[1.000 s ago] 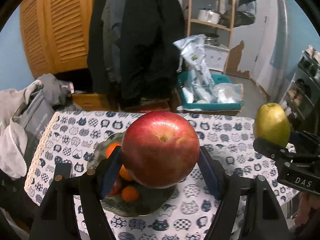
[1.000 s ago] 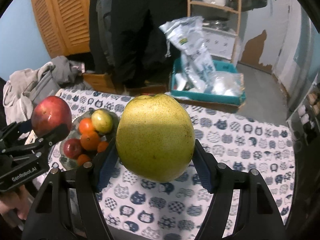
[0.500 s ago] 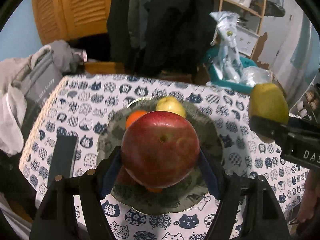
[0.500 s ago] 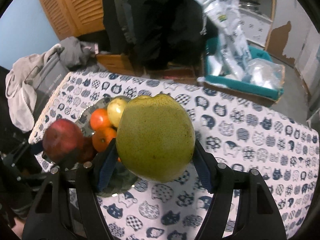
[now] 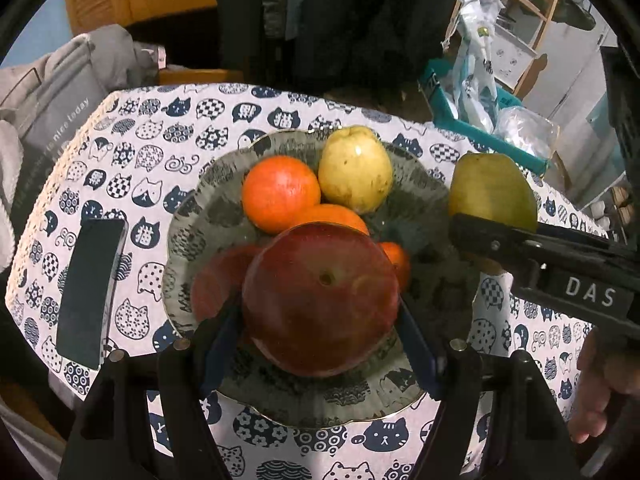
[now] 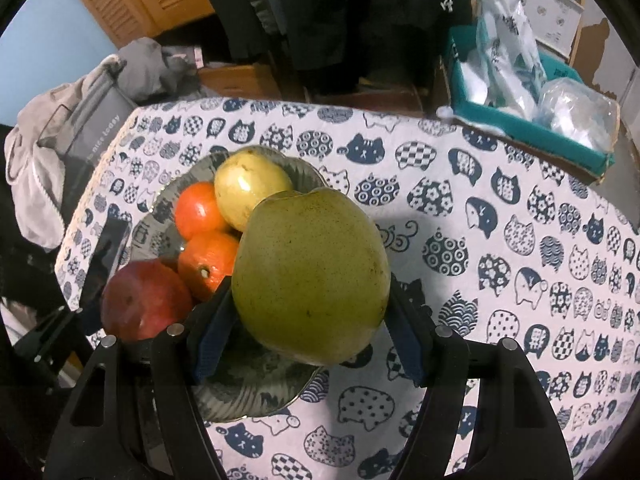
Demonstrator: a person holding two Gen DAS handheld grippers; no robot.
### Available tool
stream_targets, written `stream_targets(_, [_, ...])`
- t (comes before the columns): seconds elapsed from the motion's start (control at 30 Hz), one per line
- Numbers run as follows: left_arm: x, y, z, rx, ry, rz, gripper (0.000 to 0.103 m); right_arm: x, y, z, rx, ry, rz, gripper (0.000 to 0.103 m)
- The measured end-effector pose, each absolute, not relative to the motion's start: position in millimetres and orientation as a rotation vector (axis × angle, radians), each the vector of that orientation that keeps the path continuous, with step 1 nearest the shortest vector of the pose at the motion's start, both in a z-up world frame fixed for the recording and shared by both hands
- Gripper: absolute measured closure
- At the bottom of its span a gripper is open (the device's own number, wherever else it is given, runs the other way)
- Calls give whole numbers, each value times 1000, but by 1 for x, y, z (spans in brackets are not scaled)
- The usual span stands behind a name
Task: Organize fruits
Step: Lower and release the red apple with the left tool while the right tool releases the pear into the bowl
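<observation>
Left gripper (image 5: 320, 320) pinches a red apple (image 5: 320, 300) above the plate's (image 5: 208, 216) near side. Right gripper (image 6: 310, 320) pinches a green pear (image 6: 310, 276) over the plate's right rim — oranges (image 5: 276, 194) and a yellow fruit (image 5: 356, 170) lie inside. Dark phone (image 5: 90, 292) beside the plate, at the table's (image 6: 500, 240) left edge.

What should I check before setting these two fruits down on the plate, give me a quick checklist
1. Left claw shut on the red apple: ok.
2. Right claw shut on the green pear: ok.
3. Apple over the plate: ok.
4. Free spot under the apple: cannot tell, hidden by the apple.
5. Pear over bare plate: cannot tell; it is near the plate's right rim.
6. Phone apart from the plate: ok.
</observation>
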State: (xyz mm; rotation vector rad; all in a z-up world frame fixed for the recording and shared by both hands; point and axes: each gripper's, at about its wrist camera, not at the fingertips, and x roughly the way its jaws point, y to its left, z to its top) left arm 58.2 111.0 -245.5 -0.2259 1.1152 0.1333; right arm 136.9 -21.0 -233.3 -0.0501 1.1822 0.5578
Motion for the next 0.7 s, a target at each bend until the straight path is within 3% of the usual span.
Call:
stream_targets(0.37, [58,109,-250,-202,1127,132,26,143,-9,-246,-41,1235,598,30])
stream_targets(0.5, [59,109,-245,-160,1101,160,15,142,-6,-246,-36,1237,612,27])
stream_targets(0.57, [58,111,-242,-168,1098,161,15,143,-7,-237,-11,1214,621,22])
stream_targets(0.7, [58,113,-237,-193,1093,153,15,145,-13,-213,15,1156,611,22])
